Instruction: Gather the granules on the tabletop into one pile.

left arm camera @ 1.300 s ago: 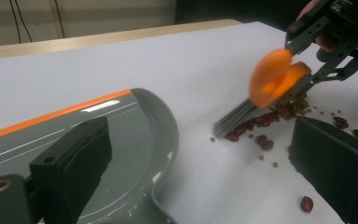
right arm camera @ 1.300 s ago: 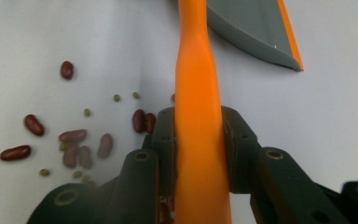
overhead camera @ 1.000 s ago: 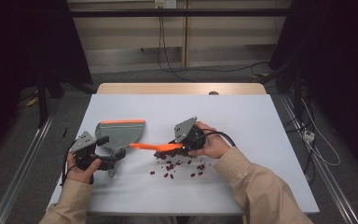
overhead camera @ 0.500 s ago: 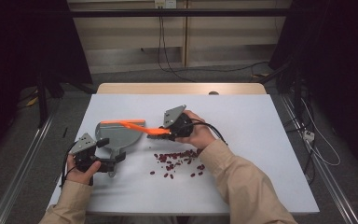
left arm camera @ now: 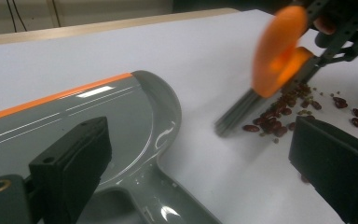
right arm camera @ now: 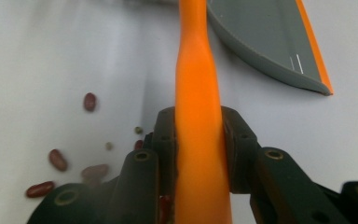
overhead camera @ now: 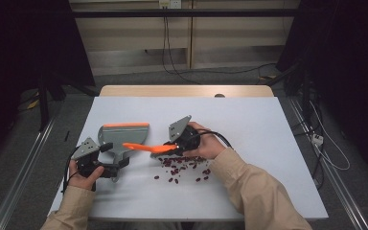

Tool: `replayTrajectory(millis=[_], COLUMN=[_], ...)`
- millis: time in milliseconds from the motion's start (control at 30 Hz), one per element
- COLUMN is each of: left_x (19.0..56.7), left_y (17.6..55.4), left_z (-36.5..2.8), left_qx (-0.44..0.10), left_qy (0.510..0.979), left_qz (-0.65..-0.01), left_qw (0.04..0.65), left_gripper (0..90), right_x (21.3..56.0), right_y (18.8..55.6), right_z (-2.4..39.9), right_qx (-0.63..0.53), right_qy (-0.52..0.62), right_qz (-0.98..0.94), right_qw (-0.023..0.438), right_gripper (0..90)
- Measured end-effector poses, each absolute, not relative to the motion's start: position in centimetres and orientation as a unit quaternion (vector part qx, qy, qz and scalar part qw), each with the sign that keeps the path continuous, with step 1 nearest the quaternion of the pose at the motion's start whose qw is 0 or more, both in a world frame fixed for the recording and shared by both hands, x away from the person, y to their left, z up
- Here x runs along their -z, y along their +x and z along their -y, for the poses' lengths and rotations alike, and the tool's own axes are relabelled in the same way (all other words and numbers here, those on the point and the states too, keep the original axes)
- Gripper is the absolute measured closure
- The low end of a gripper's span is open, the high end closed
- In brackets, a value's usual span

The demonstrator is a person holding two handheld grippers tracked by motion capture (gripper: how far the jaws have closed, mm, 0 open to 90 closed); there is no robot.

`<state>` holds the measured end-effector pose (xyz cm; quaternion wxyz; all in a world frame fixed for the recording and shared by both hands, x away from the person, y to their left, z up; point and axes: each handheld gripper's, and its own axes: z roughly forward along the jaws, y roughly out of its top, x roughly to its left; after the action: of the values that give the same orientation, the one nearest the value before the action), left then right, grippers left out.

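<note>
At the lower left of the high view I hold the left gripper [overhead camera: 106, 168] on the handle of the grey dustpan [overhead camera: 122, 135]; in the left gripper view its jaws stand on either side of that handle, and I cannot tell whether they press on it. The dustpan lies flat on the white table [overhead camera: 249, 120], its handle toward the bottom of the frame and its orange-edged mouth toward the top. Just right of it, near the middle of the frame, my right gripper [overhead camera: 172, 147] is pinched tight on the orange handle of the brush [overhead camera: 146, 147]. The brush's long axis runs nearly level across the frame, its free end pointing left over the dustpan's neck, its bristle end at the gripper. In the left gripper view the grey bristles slant down to the table at the edge of the red beans [overhead camera: 184, 167]. Those beans lie scattered below and right of the right gripper, apart from the dustpan.
</note>
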<state>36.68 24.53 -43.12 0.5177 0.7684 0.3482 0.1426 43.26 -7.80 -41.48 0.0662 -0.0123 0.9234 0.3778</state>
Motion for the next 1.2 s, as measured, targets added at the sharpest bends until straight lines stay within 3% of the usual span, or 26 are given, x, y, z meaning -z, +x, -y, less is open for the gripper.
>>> replayTrajectory(millis=[233,567,733,1200], left_x=[43.3,43.2,43.3,43.3], left_y=[36.7,36.7,36.8,36.8], left_z=[-24.1,-24.0,-23.9,-23.8], left_qx=[-0.141,-0.142,-0.143,-0.145], left_qy=[0.772,0.772,0.773,0.774], left_qz=[-0.344,-0.342,-0.34,-0.337], left_qw=[0.516,0.517,0.516,0.516], left_gripper=[5.6,5.6,5.6,5.6], right_x=[40.3,40.2,41.6,41.9], right_y=[42.4,42.8,42.5,38.9], right_z=[9.8,17.5,19.4,18.3], right_qx=[-0.397,-0.346,-0.351,-0.371], right_qy=[0.014,0.118,0.146,0.104], right_qz=[-0.914,-0.914,-0.91,-0.911], right_qw=[0.085,0.174,0.163,0.149], right_gripper=[71.5,71.4,71.5,71.3])
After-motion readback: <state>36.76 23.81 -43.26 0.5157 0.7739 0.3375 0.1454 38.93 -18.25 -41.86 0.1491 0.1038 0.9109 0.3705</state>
